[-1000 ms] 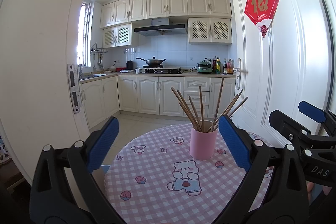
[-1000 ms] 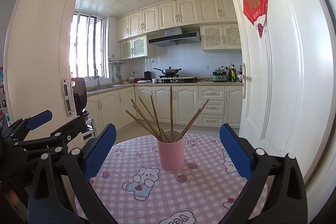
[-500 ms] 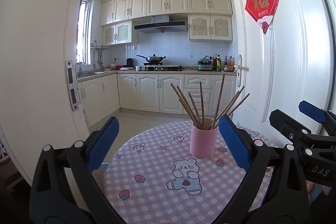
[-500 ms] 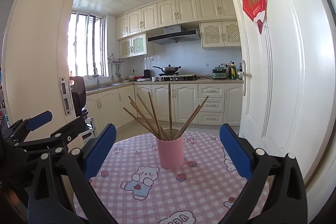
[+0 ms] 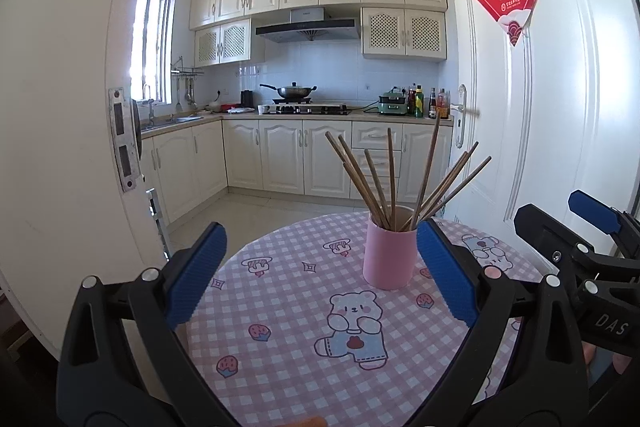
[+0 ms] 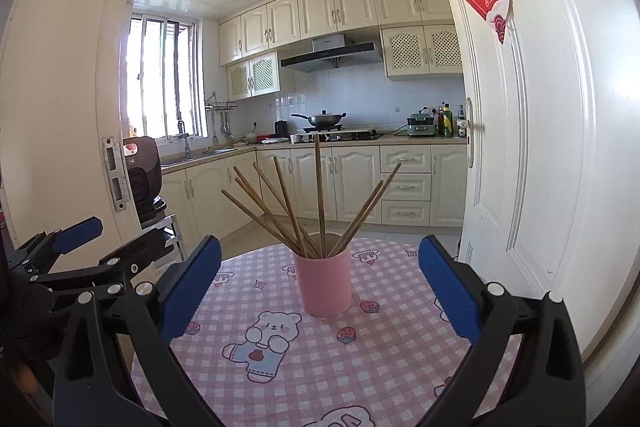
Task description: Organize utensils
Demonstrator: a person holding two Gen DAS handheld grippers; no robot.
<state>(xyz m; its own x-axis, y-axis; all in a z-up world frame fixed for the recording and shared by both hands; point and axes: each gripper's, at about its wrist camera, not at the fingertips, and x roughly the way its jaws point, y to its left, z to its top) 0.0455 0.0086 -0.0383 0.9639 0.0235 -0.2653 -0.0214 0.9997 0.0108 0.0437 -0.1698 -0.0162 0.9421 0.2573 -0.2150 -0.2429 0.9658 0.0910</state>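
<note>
A pink cup [image 5: 387, 254] stands upright on a round table with a pink checked cloth [image 5: 288, 311]. Several wooden chopsticks [image 5: 390, 179] fan out of the cup. My left gripper [image 5: 320, 277] is open and empty, held above the table's near side, the cup just inside its right finger. My right gripper [image 6: 320, 285] is open and empty, with the cup [image 6: 323, 281] and chopsticks [image 6: 318, 195] centred ahead between its fingers. Each gripper shows at the edge of the other's view.
A white door [image 5: 560, 131] stands open close on the right of the table. A white door frame [image 5: 72, 131] is on the left. Kitchen cabinets and a stove with a wok [image 5: 292, 91] lie beyond the table.
Both grippers have tilted or dropped slightly, so the cup and kitchen sit a little higher in both views. Both stay open and empty.
</note>
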